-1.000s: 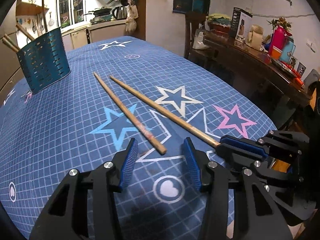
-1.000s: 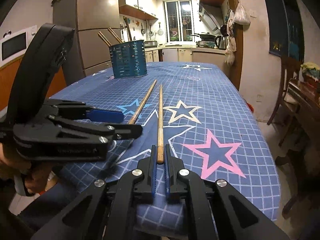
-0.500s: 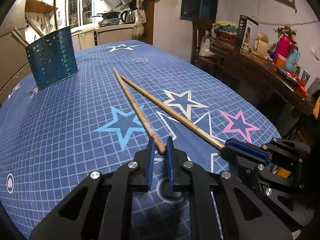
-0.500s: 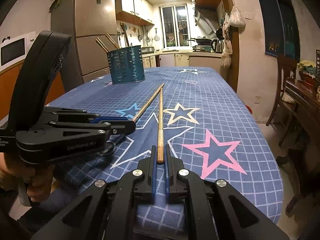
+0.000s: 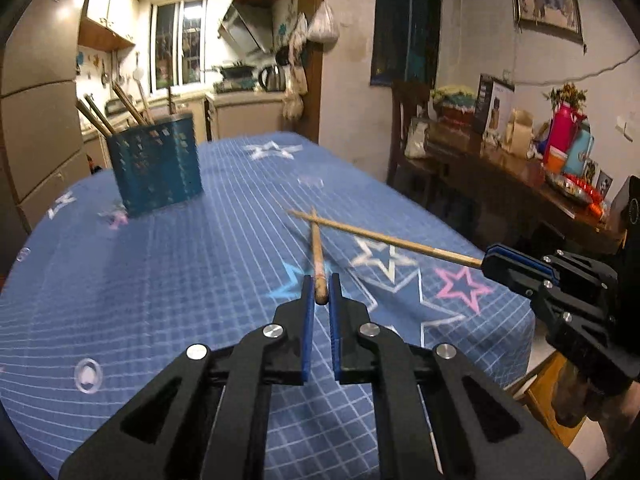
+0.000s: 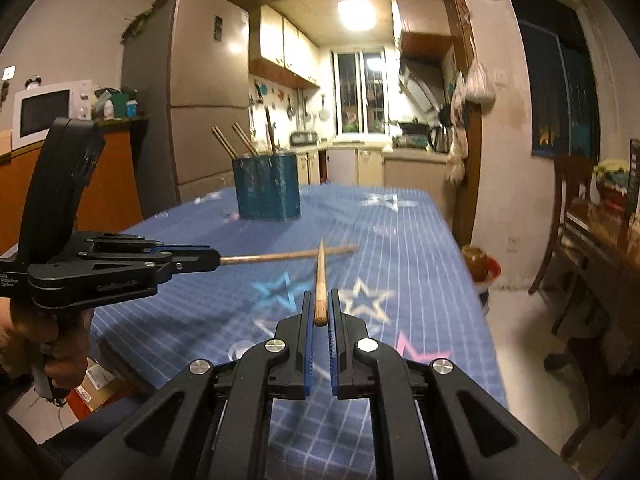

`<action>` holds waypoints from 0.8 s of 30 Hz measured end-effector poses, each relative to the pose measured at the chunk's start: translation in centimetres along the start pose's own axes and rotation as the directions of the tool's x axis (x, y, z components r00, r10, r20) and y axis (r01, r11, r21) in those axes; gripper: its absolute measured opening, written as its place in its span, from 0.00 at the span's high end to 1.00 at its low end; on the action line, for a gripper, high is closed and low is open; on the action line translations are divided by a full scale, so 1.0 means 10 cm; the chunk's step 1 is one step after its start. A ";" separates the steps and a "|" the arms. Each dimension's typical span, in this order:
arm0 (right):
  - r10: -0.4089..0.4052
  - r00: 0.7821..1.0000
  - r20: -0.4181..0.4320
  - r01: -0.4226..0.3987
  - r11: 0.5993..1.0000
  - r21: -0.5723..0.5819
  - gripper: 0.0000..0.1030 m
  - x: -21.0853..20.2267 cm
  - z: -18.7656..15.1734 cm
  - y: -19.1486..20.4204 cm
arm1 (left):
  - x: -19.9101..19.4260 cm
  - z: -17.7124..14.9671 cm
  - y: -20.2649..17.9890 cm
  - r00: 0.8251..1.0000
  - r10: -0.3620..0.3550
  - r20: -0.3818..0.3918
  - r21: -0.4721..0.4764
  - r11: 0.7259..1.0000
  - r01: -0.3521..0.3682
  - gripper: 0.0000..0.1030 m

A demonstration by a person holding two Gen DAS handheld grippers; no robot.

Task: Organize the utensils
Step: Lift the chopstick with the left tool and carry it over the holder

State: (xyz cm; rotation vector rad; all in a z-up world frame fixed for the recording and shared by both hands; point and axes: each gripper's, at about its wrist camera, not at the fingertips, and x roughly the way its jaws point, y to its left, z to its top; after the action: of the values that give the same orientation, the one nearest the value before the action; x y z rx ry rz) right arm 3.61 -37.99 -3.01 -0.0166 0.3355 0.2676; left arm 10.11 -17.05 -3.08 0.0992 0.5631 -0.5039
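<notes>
Some chopsticks already stand in the blue holder (image 5: 154, 164), and the left gripper (image 5: 318, 300) and right gripper (image 6: 319, 312) each have fingers clamped on one chopstick (image 5: 317, 256) (image 6: 319, 276), not yet dropped in.

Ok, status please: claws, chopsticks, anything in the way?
Left claw shut on chopstick. Right claw shut on second chopstick. Sticks cross in air. Holder ahead, path open.

Each wrist camera looks forward along its own claw, raised above the bench (image 5: 168, 264) and facing the kitchen beyond. The left view sits close behind the left claw (image 5: 318, 292), the right behind the right claw (image 6: 319, 312); both share the blue utensil holder (image 5: 156, 160) and crossed chopsticks (image 6: 319, 276).
</notes>
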 end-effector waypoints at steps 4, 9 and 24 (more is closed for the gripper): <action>0.025 0.999 0.045 -0.024 1.000 -0.011 0.93 -0.07 0.28 -0.03 | -0.21 0.20 0.08 0.997 0.024 0.072 -0.011 1.000 -0.024 0.95; 0.052 0.995 0.090 -0.051 0.999 -0.014 0.93 -0.08 0.63 -0.09 | -0.37 0.43 0.26 0.990 0.046 0.130 -0.035 0.999 -0.042 0.95; 0.096 0.992 0.079 -0.090 0.993 -0.074 0.93 0.37 1.54 -0.10 | -0.49 1.07 0.63 0.976 0.072 0.207 -0.066 0.996 -0.059 0.95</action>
State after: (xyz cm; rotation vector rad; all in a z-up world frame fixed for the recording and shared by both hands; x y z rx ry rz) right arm 12.18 -37.10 10.32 -0.0594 0.2449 0.3717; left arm 14.79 -11.80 8.25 0.0077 0.3673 -0.4270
